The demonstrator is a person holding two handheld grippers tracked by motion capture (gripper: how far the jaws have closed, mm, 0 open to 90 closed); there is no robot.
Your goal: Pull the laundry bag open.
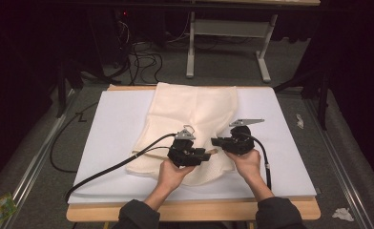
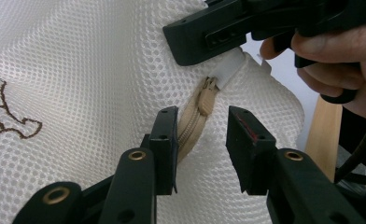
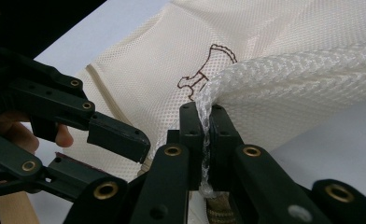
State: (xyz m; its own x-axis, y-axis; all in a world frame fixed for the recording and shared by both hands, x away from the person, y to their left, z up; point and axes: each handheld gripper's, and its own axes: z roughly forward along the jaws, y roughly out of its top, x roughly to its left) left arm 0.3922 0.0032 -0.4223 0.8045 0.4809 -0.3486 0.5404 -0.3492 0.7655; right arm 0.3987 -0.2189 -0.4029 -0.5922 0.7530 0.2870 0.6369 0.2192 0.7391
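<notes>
Straddling zipper pull [image 2: 208,95]: left tool [image 2: 202,140], jaws apart.

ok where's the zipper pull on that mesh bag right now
In the left gripper view the zipper pull sits just above centre on the cream mesh bag, beyond the open left tool and just below the right tool's tip, which pinches the mesh.

Under your hands lies a cream mesh bag [image 1: 190,119] of open-weave cloth, rough and matt, with brown stitched embroidery [image 2: 8,121] at the left of the left gripper view. Its zipper [image 2: 197,116] has beige woven tape and a dull beige pull. Your left tool [image 2: 200,140] is matt black plastic with brassy rivets. The table [image 1: 113,124] carries a smooth white sheet over a pale wood edge.
</notes>
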